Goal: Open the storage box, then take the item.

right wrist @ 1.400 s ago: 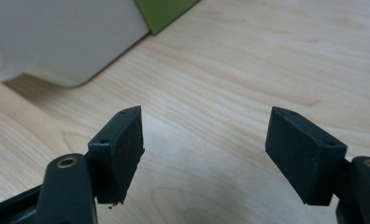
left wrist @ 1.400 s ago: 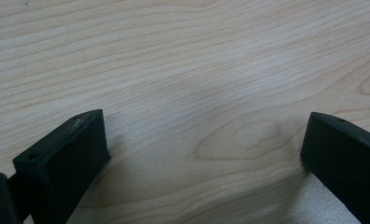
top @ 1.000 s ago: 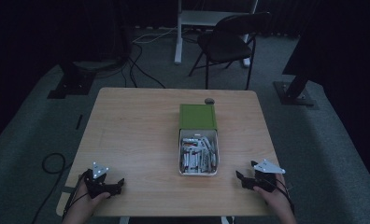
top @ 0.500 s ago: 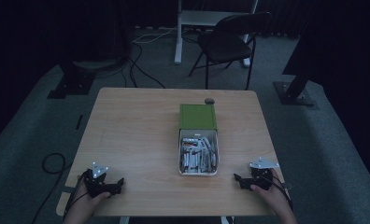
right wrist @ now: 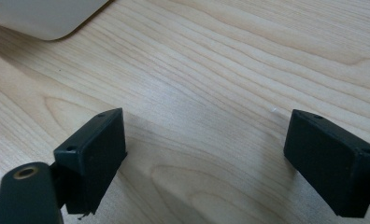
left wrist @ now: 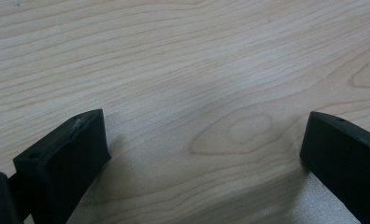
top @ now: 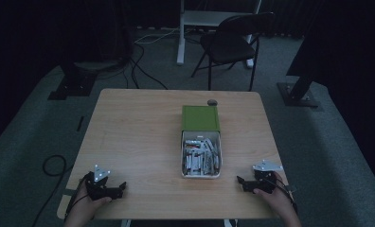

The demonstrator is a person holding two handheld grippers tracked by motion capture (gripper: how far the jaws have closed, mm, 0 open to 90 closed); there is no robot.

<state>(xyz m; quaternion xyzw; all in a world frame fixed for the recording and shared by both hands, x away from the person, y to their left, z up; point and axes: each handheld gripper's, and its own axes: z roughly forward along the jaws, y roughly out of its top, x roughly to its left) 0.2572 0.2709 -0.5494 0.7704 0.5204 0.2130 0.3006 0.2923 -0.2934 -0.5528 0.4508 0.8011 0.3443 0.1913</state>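
We find nothing yet in hand: the left gripper (top: 121, 188) and right gripper (top: 241, 181), its jaws having just been opening, rest spread and empty on the table (top: 138, 137), while the parts tray (top: 200, 174) sits untouched between them.

Near the lower right of the high view, an open white box (top: 200, 174) on the wooden table, rectangular with rounded corners, long side running up the frame. Heaped inside, a jumble of small silvery-white pieces with a few red flecks; too small to identify. Hinged back flat from its upper edge, a green lid (top: 200, 118), lying level on the tabletop and touching the white part. In the right gripper view, one pale rounded corner (right wrist: 43, 18) at upper left, resting flat on the wood grain, casting a soft shadow below.
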